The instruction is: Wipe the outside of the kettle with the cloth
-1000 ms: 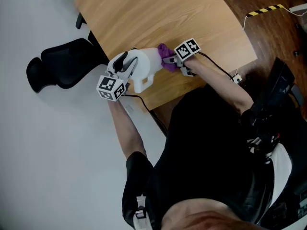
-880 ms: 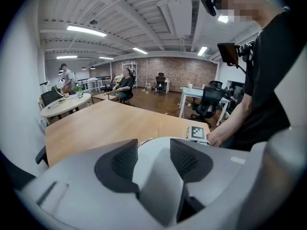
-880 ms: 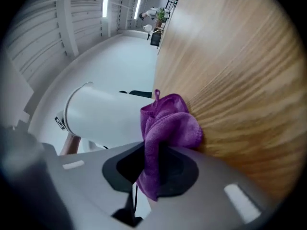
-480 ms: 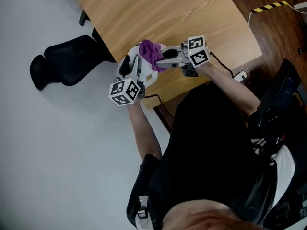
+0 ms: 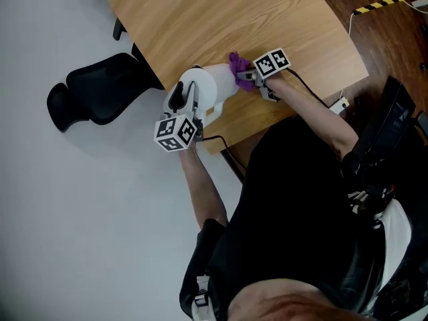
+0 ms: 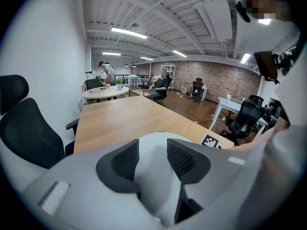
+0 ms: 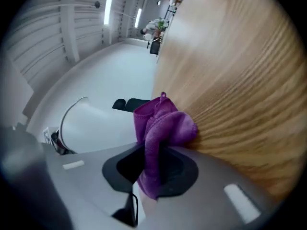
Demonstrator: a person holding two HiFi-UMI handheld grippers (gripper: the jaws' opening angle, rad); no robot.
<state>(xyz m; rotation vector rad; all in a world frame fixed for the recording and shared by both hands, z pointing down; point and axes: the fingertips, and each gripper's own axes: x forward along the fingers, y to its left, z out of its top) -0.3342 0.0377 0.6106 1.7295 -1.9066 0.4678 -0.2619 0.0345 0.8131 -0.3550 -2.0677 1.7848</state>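
Note:
A white kettle point(image 5: 215, 87) stands near the front edge of the wooden table point(image 5: 221, 19). My left gripper point(image 5: 189, 103) is at the kettle's near left side. In the left gripper view its jaws are closing, and a white part of the kettle point(image 6: 151, 183) fills the gap of the left gripper point(image 6: 152, 148) from pad to pad. My right gripper point(image 5: 246, 78) is shut on a purple cloth point(image 5: 238, 64), which bunches against the kettle's far right side. In the right gripper view the cloth point(image 7: 160, 123) hangs from the right gripper point(image 7: 153, 163), with the kettle point(image 7: 91, 126) just to its left.
A black office chair point(image 5: 100, 93) stands on the pale floor left of the table. A second black chair point(image 5: 388, 132) and a white cable point(image 5: 350, 25) are at the right, on dark wood flooring. Far down the room are more tables, chairs and seated people point(image 6: 162, 83).
The right gripper carried the cloth over the kettle's top toward the left, then back to its right side. The left gripper stayed on the kettle and rolled a little.

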